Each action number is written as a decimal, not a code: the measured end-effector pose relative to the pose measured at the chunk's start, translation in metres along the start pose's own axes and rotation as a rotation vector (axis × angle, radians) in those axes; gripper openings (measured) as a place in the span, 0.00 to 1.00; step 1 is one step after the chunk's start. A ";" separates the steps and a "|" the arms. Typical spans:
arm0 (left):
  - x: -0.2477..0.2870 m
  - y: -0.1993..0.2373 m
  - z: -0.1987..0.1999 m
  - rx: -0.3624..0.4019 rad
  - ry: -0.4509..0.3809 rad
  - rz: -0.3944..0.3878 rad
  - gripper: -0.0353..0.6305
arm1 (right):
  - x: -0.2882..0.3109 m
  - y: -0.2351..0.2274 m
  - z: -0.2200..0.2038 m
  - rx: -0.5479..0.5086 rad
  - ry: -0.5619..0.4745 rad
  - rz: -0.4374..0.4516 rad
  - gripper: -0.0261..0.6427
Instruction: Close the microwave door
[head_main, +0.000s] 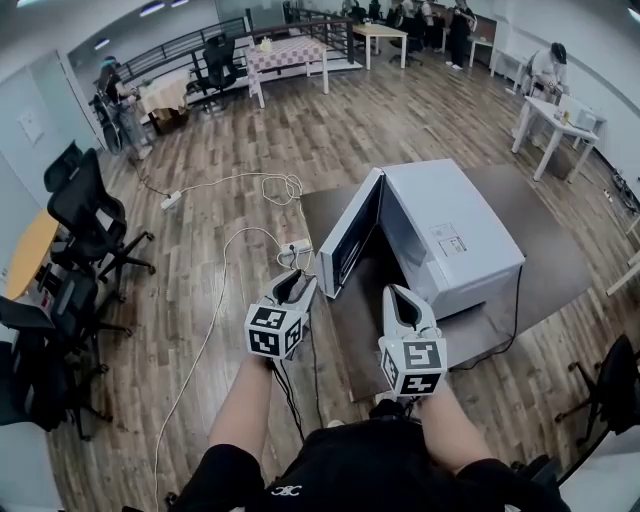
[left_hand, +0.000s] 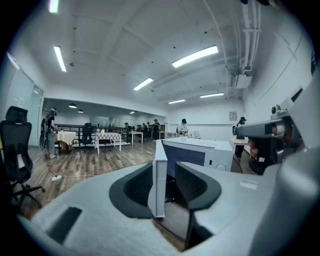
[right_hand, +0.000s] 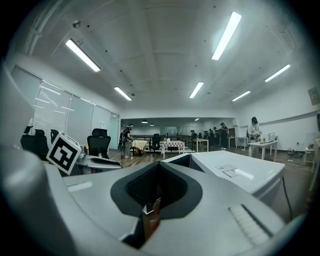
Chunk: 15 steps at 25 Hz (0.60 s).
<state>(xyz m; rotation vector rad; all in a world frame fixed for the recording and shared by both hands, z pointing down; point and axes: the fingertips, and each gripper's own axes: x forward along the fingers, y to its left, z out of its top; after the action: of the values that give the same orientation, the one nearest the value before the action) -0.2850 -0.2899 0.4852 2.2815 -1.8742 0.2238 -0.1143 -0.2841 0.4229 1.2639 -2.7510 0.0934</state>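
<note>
Left fingers (left_hand: 200, 185) apart, microwave door (left_hand: 160, 180) edge-on, upright, between them.

White microwave (head_main: 450, 235) on a dark brown counter (head_main: 545, 285), above brown wood-plank floor (head_main: 400, 120).
The microwave door (head_main: 352, 240) has a white frame round a dark window. The left tongs (head_main: 295, 282) and right tongs (head_main: 400, 294) are pale grey with black pads, each carrying a cube of black squares on white. A white cable (head_main: 215, 330) crosses the floor at left, near black office chairs (head_main: 85, 215). A far table wears a checked cloth (head_main: 285, 50).
</note>
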 end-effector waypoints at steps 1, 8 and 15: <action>0.007 0.005 -0.001 0.003 0.008 -0.010 0.27 | 0.002 -0.005 -0.001 -0.002 0.004 0.000 0.05; 0.050 0.025 -0.028 0.087 0.155 -0.071 0.30 | 0.017 -0.027 -0.008 0.005 0.029 -0.006 0.05; 0.077 0.033 -0.049 0.240 0.260 -0.080 0.33 | 0.024 -0.036 -0.012 -0.012 0.047 -0.014 0.05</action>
<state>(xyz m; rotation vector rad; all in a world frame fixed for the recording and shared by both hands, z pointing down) -0.3022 -0.3577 0.5522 2.3334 -1.7000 0.7322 -0.1015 -0.3249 0.4384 1.2615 -2.6991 0.1044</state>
